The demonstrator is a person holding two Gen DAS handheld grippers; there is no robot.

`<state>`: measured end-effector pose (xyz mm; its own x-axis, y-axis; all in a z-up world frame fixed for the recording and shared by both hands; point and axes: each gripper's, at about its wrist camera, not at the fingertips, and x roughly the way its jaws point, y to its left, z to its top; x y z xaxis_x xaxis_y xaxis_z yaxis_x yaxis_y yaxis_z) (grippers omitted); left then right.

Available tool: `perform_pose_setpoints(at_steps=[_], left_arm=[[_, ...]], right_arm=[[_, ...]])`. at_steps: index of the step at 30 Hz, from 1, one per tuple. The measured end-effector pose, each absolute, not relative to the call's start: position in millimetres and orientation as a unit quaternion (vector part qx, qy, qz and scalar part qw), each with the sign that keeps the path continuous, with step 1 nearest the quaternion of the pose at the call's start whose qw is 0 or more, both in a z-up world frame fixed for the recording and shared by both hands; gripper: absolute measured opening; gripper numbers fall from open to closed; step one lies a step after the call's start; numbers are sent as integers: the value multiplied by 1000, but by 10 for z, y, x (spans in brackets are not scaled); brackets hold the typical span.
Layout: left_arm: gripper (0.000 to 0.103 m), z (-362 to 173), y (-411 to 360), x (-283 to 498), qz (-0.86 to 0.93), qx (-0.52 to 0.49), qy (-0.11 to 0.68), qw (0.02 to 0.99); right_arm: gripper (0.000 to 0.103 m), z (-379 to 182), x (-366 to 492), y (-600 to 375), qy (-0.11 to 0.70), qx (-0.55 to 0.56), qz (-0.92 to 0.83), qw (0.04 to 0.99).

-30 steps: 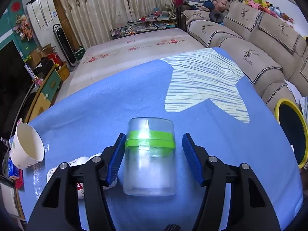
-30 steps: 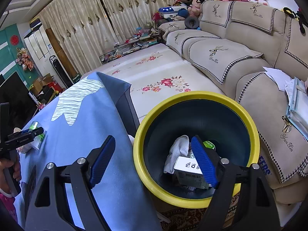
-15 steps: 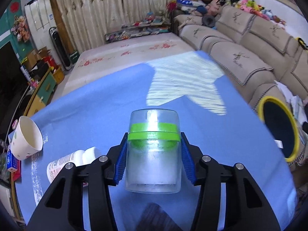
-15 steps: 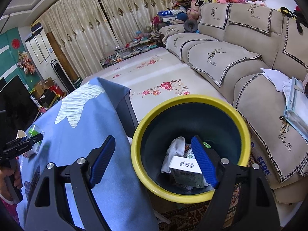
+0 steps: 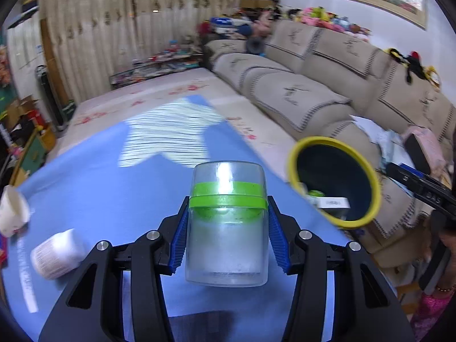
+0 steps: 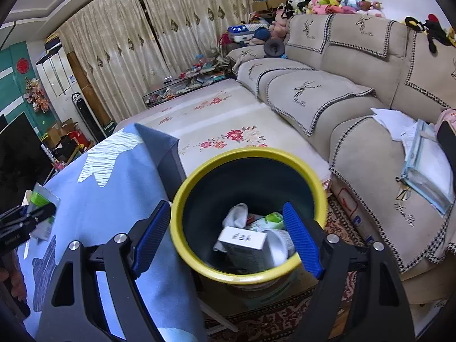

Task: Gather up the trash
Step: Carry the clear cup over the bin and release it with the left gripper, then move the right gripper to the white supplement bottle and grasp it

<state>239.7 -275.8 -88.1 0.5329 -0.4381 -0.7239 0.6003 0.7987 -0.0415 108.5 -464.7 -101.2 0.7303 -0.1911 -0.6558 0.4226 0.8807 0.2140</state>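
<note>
My left gripper (image 5: 226, 239) is shut on a clear plastic jar (image 5: 227, 222) with a green band, held upright above the blue tablecloth (image 5: 114, 193). The jar also shows small at the left of the right wrist view (image 6: 42, 199). The yellow-rimmed dark bin (image 5: 333, 181) stands to the right of the table. My right gripper (image 6: 228, 239) is open and empty above the bin (image 6: 248, 273), which holds a white box (image 6: 243, 242), a white cloth and other trash.
A white bottle (image 5: 57, 253) lies on the cloth at the left, with a paper cup (image 5: 12, 213) beyond it. A beige sofa (image 6: 342, 99) runs along the right. A patterned rug (image 6: 285, 319) lies under the bin.
My left gripper closed on the jar, lifted it and swung right toward the bin. My right gripper stayed open over the bin, shifting slightly.
</note>
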Motion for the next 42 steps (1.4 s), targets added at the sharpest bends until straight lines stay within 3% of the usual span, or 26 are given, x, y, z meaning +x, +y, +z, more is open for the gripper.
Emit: perform_pose_setpoints(at_steps=[15,26,27,30,34,39,42], left_arm=[[50,-1329,-4624,2324,-372,173,413,813],[51,-1539,-5333,2567,-374,185,425,803],[54,-1538,-5356,2597,-371,181,425,806],[77,-1476,-5291,2656,-364,165,416,816],[77,-1225,-4994,2630,-364,137,396,832],[90,-796,-4109,2460,-351,87,348,865],[91,-658,-3449,2358,-324,64,328,885]], right_arm=[[77,-1092,580,-5295,310,203,-229,900],[77,-1221,468,-5566,312,226,-248,889],[77,-1227,465,-5574,312,227,-249,888],[77,-1217,471,-5572,313,226,-249,888],[77,-1198,486,-5518,314,220,-246,890],[77,-1193,590,-5368,322,209,-231,894],[77,-1187,690,-5233,328,201,-216,898]])
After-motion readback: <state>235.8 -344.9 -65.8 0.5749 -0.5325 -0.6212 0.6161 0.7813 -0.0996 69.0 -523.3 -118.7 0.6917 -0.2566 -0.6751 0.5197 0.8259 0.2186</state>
